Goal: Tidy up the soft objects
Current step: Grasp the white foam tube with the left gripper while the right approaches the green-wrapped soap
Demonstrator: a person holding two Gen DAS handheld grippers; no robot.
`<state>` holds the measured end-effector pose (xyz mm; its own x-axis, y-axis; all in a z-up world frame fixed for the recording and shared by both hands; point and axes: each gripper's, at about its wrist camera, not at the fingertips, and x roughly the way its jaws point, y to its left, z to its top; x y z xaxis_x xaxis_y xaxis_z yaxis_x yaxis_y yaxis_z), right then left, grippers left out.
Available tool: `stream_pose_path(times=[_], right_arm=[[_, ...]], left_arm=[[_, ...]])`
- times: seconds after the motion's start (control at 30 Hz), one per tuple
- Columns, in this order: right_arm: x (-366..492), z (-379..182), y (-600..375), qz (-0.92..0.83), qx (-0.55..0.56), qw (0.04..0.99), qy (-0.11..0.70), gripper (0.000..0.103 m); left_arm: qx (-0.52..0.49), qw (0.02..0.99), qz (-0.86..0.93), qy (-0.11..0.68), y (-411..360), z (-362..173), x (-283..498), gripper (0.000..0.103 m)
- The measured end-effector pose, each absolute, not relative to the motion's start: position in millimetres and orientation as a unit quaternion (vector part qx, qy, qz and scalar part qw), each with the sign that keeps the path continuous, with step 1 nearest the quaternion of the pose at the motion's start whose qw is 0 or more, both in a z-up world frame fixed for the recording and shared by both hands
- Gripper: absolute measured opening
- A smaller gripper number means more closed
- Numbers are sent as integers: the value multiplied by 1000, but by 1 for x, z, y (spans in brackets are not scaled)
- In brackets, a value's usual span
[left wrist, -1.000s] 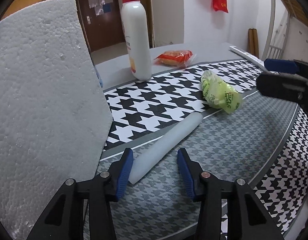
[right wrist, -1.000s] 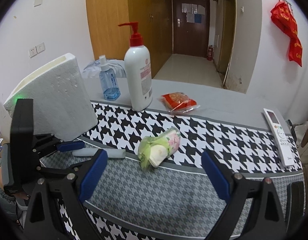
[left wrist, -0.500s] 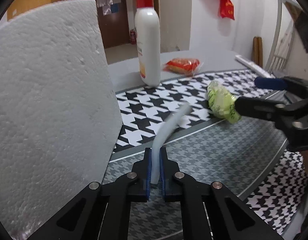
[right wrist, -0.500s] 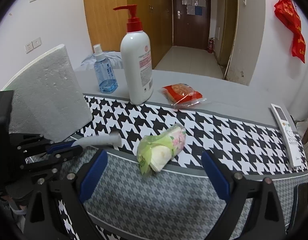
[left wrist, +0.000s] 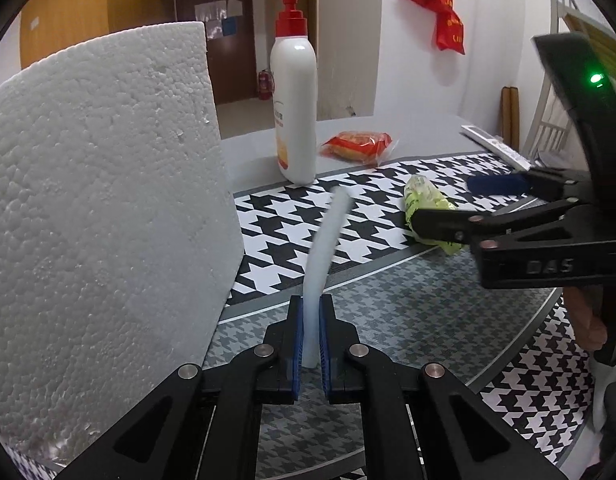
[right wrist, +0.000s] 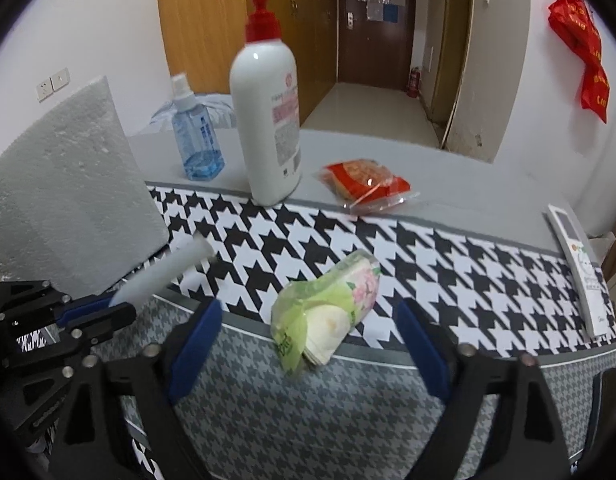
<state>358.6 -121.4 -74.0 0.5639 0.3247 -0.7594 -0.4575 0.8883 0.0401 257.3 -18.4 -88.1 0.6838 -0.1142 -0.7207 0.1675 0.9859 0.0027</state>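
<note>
My left gripper (left wrist: 310, 320) is shut on one end of a pale foam tube (left wrist: 326, 240) and holds it lifted above the table, its free end pointing away. The tube (right wrist: 167, 272) and left gripper (right wrist: 107, 312) also show at the left of the right wrist view. A green tissue pack (right wrist: 328, 312) lies on the houndstooth cloth. My right gripper (right wrist: 308, 344) is open and hovers just in front of the pack, one finger on each side. A big white foam block (left wrist: 95, 208) stands at the left. The right gripper (left wrist: 460, 204) reaches the pack (left wrist: 424, 200) in the left wrist view.
A tall white pump bottle (right wrist: 267, 128) and a small blue spray bottle (right wrist: 195, 136) stand at the back. A red snack packet (right wrist: 366, 182) lies behind the cloth. A white remote (right wrist: 580, 272) lies at the right edge.
My left gripper closed on the foam tube and lifted it off the table. My right gripper moved closer to the tissue pack and stayed open.
</note>
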Motion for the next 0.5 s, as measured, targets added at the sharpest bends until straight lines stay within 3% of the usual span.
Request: stream_pose_path(times=[0.23, 0.37, 0.5], right_arm=[[362, -81, -122, 220, -79, 877, 420, 70], [365, -87, -120, 220, -79, 872, 429, 56], [365, -91, -121, 221, -77, 869, 436, 53]], left_arm=[[35, 917, -80, 389, -19, -88, 257, 8], [36, 918, -80, 387, -19, -87, 256, 8], [37, 919, -80, 385, -20, -87, 255, 8]])
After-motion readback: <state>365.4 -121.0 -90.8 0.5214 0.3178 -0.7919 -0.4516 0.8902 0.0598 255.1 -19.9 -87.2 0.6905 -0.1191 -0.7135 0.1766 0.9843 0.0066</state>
